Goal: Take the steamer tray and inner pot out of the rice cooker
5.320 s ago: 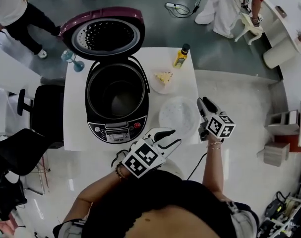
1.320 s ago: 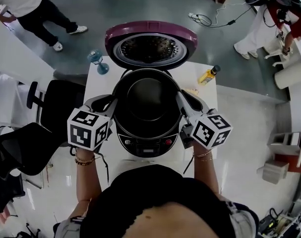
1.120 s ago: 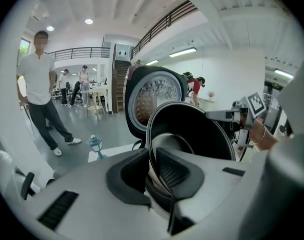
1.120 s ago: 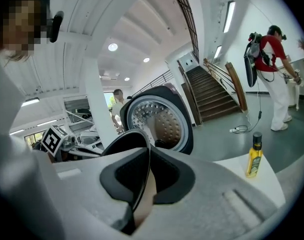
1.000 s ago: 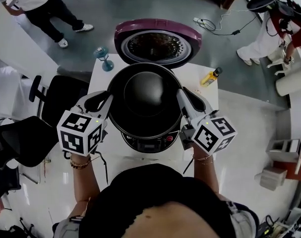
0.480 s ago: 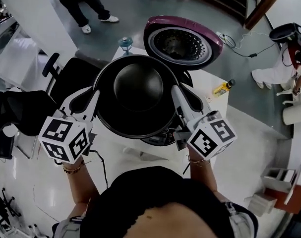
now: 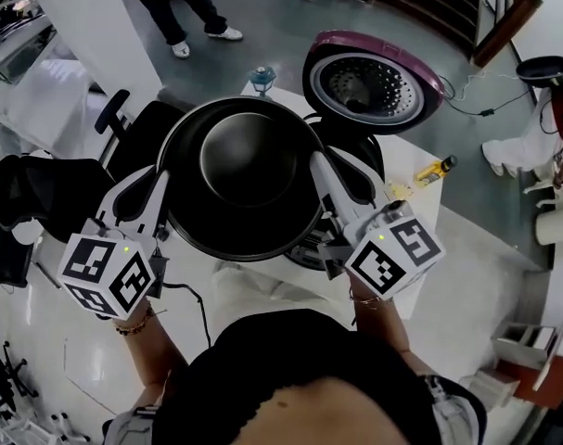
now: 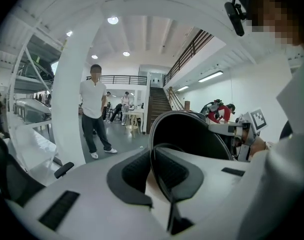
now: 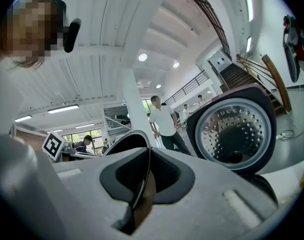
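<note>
Inner pot (image 7: 249, 179) out of rice cooker (image 7: 372, 80), rim pinched in left gripper (image 7: 157, 185) and right gripper (image 7: 322, 171) jaws; next I seek bench (image 7: 413, 213) space.

Inner pot (image 7: 242, 179): dark, round, empty, mouth up, held above and left of rice cooker (image 7: 366, 156); rim clamped on opposite sides by left gripper (image 7: 159, 182) and right gripper (image 7: 315, 163). Rice cooker: black body, maroon lid (image 7: 374, 80) open.

Black inner pot (image 7: 244, 176), purple rice cooker lid (image 7: 374, 80), yellow bottle (image 7: 431, 169), white table (image 7: 428, 207)
</note>
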Demonstrator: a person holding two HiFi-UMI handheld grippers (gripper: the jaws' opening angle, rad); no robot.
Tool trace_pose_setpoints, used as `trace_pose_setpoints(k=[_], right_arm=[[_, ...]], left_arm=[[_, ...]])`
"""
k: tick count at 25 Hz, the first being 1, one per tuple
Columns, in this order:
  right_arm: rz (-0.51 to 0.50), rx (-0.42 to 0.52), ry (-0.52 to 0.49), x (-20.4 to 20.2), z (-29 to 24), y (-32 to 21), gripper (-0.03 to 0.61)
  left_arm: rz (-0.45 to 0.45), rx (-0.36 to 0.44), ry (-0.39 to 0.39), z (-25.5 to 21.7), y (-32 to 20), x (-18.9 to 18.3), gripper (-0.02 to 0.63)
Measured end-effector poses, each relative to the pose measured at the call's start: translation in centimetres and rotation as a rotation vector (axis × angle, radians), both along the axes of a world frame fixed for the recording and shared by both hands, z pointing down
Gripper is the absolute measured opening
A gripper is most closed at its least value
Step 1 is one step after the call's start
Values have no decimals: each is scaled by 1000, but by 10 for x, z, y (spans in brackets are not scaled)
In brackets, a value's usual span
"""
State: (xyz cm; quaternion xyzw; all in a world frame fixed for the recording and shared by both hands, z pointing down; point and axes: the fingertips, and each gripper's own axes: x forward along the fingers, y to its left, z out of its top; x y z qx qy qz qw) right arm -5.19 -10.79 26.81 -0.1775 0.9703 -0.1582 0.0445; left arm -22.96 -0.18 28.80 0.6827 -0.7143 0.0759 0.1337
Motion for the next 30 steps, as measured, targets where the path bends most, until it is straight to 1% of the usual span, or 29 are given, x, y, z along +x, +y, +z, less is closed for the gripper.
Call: trace_pose_setpoints(k=[4,10,14,19,22,25,28,30], right_arm=[[41,-27,-1,-32,3,8,26],[155,-123,4,-80,25,16,26],[235,-179,29,-100,50,19,26],[359,-296,58,-107,91,27,26],[424,-344,83,-108,113,37,26],[467,-385,120,-111,138,48,25],[501,-460,139,-111,167,57,25],[524,-509,148,-109,185,60,25]], left_arm=[[43,-18,0,0,2,-36,34],[165,-102,8,17,-9,-94,34],[236,-176,10,41,-21,-119,34],[348,-258,11,78,-37,-133,34],[407,-325,3,105,-41,-136,34],[460,-400,-17,133,-43,-140,34],[509,-460,5,159,-44,-140,34],[539,-499,5,177,-46,-138,34]])
